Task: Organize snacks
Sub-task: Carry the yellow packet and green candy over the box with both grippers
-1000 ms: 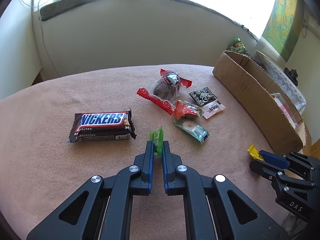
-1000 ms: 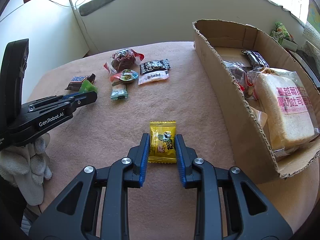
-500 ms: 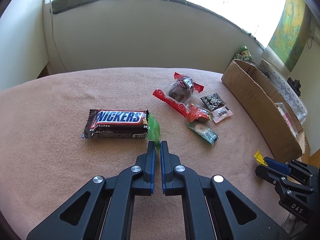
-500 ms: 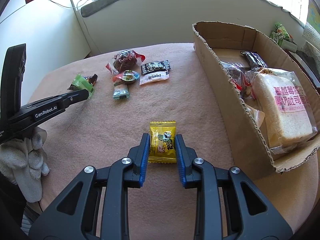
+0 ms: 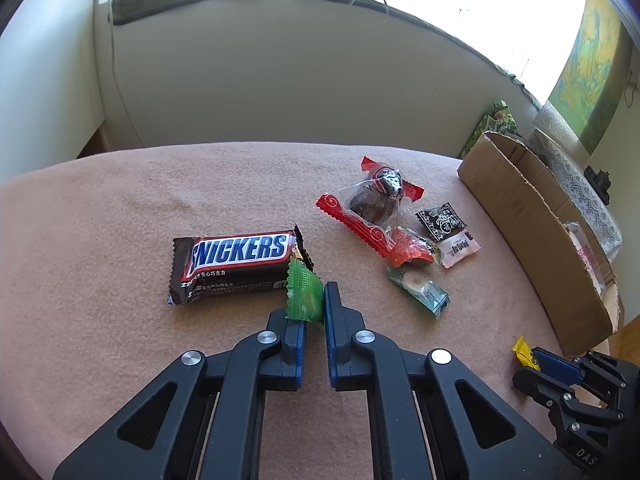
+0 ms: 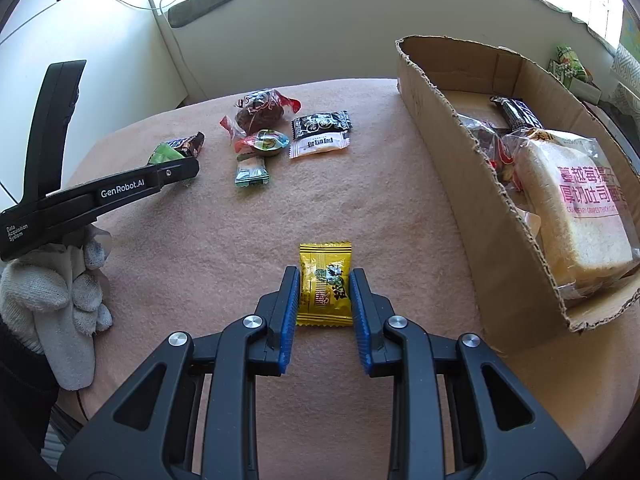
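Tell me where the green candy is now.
The green candy is pinched in the left gripper, just in front of the Snickers bar; the right wrist view shows it far left.

A pink-clothed table (image 5: 100, 208) carries a Snickers bar (image 5: 236, 266), small wrapped snacks (image 5: 400, 236), and a cardboard box (image 6: 472, 184).

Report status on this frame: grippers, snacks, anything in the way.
Left gripper pinching green candy beside Snickers bar. Right gripper clamped on yellow candy. Cardboard box to the right, partly filled. Nothing blocking.
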`<state>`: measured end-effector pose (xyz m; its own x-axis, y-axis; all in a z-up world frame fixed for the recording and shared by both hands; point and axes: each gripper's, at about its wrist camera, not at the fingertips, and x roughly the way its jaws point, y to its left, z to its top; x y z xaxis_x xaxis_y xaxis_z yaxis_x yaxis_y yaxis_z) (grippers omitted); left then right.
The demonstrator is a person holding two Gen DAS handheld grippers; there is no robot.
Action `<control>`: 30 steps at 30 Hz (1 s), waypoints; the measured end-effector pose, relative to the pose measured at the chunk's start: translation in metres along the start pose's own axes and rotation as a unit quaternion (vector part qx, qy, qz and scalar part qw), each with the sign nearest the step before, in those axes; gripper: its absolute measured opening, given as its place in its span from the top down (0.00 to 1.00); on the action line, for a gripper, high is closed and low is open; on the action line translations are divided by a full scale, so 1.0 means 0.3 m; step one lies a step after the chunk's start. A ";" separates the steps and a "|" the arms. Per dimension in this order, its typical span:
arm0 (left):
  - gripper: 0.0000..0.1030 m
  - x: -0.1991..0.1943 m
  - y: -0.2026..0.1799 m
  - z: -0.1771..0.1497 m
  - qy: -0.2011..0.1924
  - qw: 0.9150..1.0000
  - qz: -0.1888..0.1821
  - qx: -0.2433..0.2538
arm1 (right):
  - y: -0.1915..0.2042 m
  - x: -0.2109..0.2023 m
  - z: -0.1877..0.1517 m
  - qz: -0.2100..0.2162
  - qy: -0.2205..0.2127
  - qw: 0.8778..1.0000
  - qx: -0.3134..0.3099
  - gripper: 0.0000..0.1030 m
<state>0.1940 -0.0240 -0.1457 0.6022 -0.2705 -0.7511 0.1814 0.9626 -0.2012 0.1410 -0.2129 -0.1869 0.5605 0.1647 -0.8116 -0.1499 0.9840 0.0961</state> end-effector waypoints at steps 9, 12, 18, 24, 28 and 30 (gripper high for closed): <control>0.96 -0.042 -0.039 -0.002 -0.019 1.000 -0.001 0.021 | -0.004 -0.023 0.010 0.005 -0.008 1.000 -0.001 0.75; 0.96 -0.063 -0.054 0.002 -0.026 0.999 -0.008 0.023 | -0.005 -0.040 0.017 0.007 -0.014 1.000 -0.002 0.75; 0.96 -0.114 -0.104 0.023 -0.043 0.998 -0.026 0.033 | -0.003 -0.091 0.042 0.011 -0.032 0.999 -0.007 0.75; 0.96 -0.149 -0.171 0.044 -0.053 0.997 -0.047 0.042 | -0.028 -0.151 0.081 0.010 -0.057 0.998 -0.008 0.74; 0.96 -0.151 -0.229 0.060 -0.056 0.995 -0.059 0.052 | -0.071 -0.187 0.107 0.001 -0.070 0.998 -0.004 0.75; 0.96 -0.150 -0.258 0.068 -0.058 0.995 -0.063 0.056 | -0.095 -0.205 0.123 -0.004 -0.077 0.997 -0.002 0.74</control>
<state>0.1686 -0.0867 -0.0835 0.6537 -0.3956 -0.6451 0.3425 0.9148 -0.2140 0.1408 -0.2485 -0.1185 0.6799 0.1657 -0.7143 -0.1487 0.9850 0.0870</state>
